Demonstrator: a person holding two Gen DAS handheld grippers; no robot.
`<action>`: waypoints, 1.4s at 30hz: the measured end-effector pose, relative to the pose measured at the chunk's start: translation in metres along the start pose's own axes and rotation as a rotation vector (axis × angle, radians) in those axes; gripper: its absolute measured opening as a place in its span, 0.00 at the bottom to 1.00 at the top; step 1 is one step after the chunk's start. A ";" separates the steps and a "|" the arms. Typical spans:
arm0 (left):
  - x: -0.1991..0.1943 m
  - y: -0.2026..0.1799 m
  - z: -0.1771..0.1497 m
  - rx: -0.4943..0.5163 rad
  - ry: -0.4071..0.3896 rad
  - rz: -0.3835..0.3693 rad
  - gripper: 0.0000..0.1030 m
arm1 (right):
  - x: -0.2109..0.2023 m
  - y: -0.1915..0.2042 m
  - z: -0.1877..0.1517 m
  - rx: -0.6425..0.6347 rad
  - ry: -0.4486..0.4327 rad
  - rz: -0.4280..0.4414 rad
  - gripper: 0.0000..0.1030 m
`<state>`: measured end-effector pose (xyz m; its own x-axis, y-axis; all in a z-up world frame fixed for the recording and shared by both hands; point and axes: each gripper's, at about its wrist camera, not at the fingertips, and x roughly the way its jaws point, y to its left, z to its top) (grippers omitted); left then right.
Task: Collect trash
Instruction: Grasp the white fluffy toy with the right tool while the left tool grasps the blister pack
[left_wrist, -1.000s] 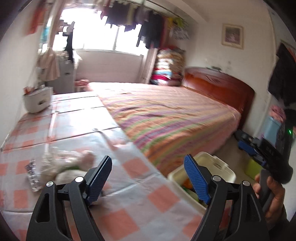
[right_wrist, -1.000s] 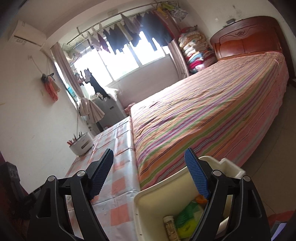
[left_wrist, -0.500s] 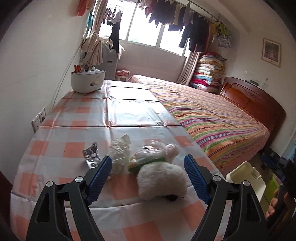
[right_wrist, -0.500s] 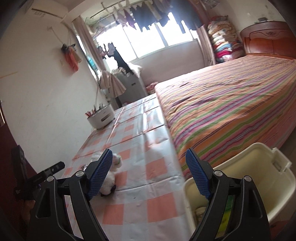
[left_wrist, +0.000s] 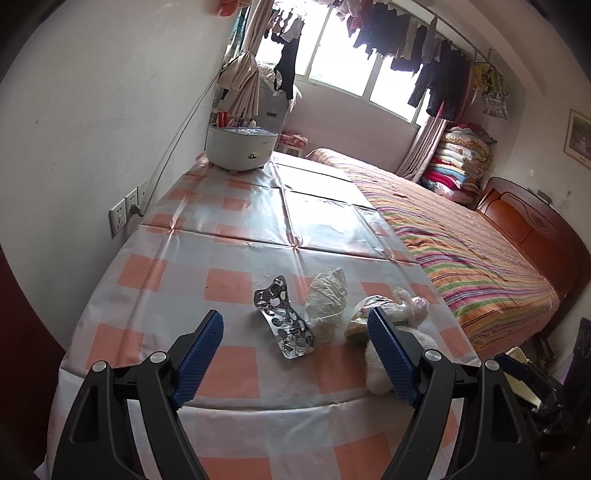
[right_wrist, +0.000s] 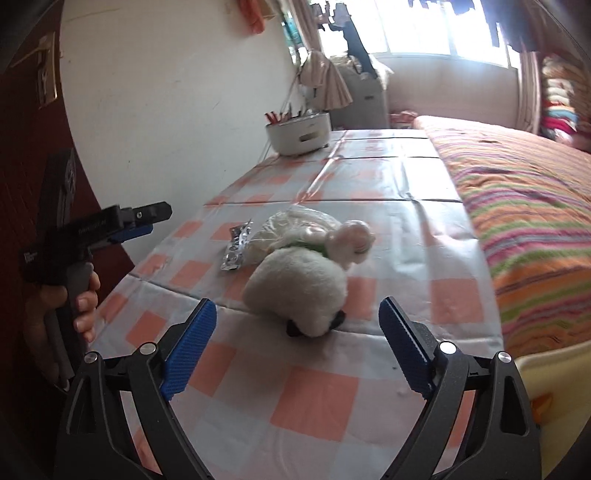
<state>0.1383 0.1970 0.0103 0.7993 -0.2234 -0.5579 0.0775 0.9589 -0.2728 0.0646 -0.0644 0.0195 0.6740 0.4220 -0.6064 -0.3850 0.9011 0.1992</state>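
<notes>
left gripper (left_wrist: 295, 354): jaws standing wide, gripping nothing; the foil blister pack (left_wrist: 285, 320) is lying on the cloth just beyond the gap, not touched.
right gripper (right_wrist: 297, 350): jaws opening, nothing between the pads; the white plush toy (right_wrist: 300, 286) is sitting just past the tips, centred on the gap.
trash pile: sitting at the near end of the table (left_wrist: 229, 243). Blister pack leftmost, crumpled white wrapper (left_wrist: 327, 301) just right of it, clear plastic bag with green inside (left_wrist: 384, 308) right again, touching the plush.
bin: cream tub (right_wrist: 554, 373) showing at the far right edge of the right view, below table level, beside the striped bed (right_wrist: 517, 184). Something orange is peeking inside; contents otherwise hidden.
far end: white pot (left_wrist: 240, 147) standing by the wall, well apart from the pile.
progress: judging early-to-mid. Three trash pieces are waiting on the cloth, none lifted.
left to do: grab each piece, carry right, drop in tub. Plush probably isn't trash, but it's crowding the bag.
</notes>
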 end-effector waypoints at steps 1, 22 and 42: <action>0.001 0.004 0.000 -0.019 0.005 0.003 0.76 | 0.008 0.005 0.002 -0.015 0.014 0.020 0.86; -0.001 0.027 0.005 -0.102 0.032 -0.011 0.76 | 0.108 0.029 0.019 -0.286 0.199 -0.032 0.93; 0.027 0.026 -0.001 -0.132 0.145 0.028 0.76 | 0.087 0.008 0.029 -0.120 0.220 0.010 0.61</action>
<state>0.1616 0.2156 -0.0129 0.7053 -0.2291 -0.6709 -0.0294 0.9361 -0.3506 0.1384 -0.0177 -0.0095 0.5213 0.3871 -0.7605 -0.4722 0.8732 0.1208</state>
